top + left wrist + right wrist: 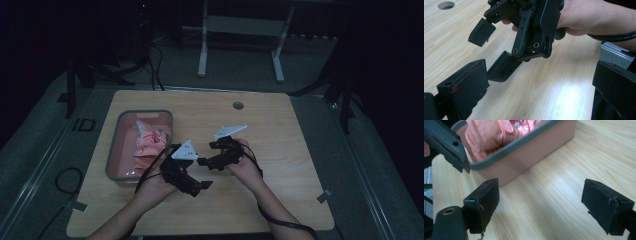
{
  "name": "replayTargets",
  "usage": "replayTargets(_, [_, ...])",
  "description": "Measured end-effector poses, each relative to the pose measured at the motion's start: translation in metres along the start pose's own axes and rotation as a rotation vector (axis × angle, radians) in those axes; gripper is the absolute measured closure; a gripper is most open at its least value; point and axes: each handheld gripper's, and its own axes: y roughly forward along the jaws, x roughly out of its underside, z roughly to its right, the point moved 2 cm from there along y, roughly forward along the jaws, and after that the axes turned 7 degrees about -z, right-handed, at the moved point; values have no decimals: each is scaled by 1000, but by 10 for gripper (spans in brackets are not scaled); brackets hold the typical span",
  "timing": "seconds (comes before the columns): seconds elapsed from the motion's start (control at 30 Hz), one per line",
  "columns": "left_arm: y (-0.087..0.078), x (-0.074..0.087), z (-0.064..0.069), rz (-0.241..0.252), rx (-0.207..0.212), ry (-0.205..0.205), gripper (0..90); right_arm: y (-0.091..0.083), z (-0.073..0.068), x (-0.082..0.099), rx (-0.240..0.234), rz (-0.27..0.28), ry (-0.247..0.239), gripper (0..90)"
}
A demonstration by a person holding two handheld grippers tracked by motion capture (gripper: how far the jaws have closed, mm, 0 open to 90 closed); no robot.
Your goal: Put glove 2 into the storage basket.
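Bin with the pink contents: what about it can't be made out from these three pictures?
- What the pink contents are: high view is dim and small; right gripper view cuts them off at its top edge.
- The printed marks: cropped and blurred in the right gripper view.
- The bin's near corner: hidden behind the left hand-held gripper and cable in the high view.
- The bin's floor: covered by the contents.

This looked like a lab or test room set up for recording. A light wooden table (280,150) with a cable hole (238,105) stood on grey carpet, tape marks at its lower corners. At the top of the frame, the white legs of another desk (202,50) showed, with cables (155,65) trailing in the dark upper left.
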Motion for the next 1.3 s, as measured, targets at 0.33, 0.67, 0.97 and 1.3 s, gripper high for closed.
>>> replayTargets(0.33, [27,5,12,-21,52,47,3,-3,8,39,13,-14,-39,124])
replayTargets(0.67, [55,17,22,-70,92,96,3,-4,15,70,12,-23,-35,125])
replayTargets(0.97, [75,30,23,-79,122,112,3,-5,19,94,-16,3,-21,133])
replayTargets(1.3, [92,43,28,-92,129,134,3,-10,20,112,1,16,-41,131])
